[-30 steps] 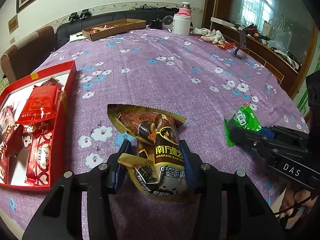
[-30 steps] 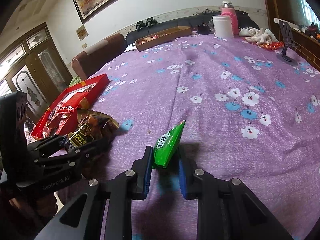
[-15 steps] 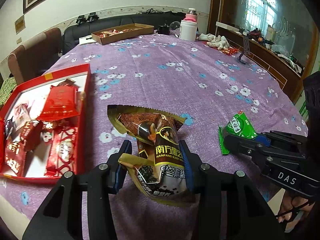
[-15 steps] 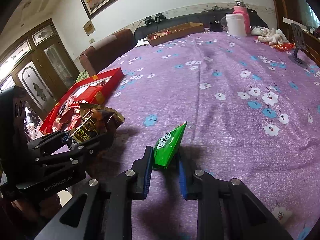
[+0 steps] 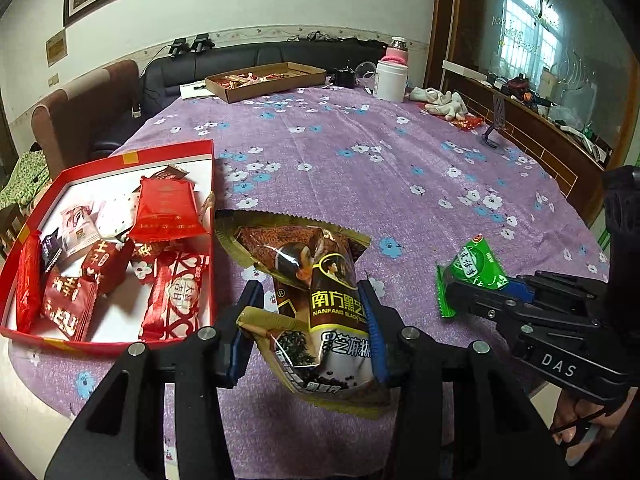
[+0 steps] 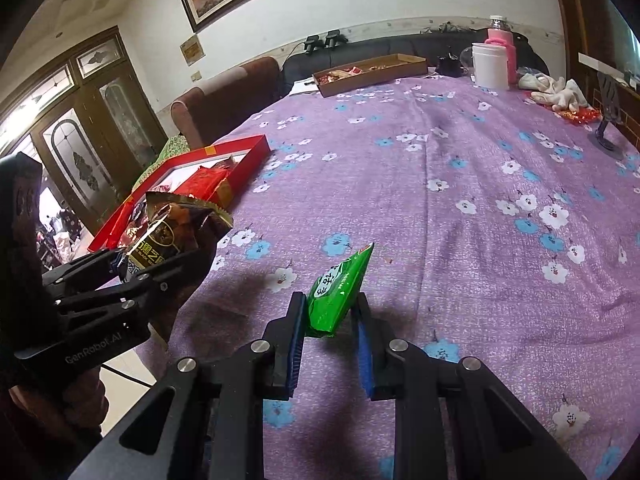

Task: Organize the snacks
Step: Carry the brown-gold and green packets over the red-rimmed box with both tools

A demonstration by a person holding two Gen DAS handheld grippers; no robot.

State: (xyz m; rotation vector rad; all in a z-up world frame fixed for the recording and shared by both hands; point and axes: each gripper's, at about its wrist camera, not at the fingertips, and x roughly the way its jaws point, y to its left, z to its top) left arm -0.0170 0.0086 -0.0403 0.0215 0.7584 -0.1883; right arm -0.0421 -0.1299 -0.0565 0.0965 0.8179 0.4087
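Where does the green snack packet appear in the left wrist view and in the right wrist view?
Left wrist view: green packet at right of middle, held in the right tongs.
Right wrist view: green packet at lower middle, between the two near fingers.
Shared landmark: the red box, on the left of both views.

Gold-brown sesame pouch (image 5: 324,312) held aloft; green packet (image 6: 338,292) pinched, tilted; red box (image 5: 24,332) w/ snacks.

left gripper (image 5: 308,328): jaws clamped, angled down | right gripper (image 6: 328,340): same
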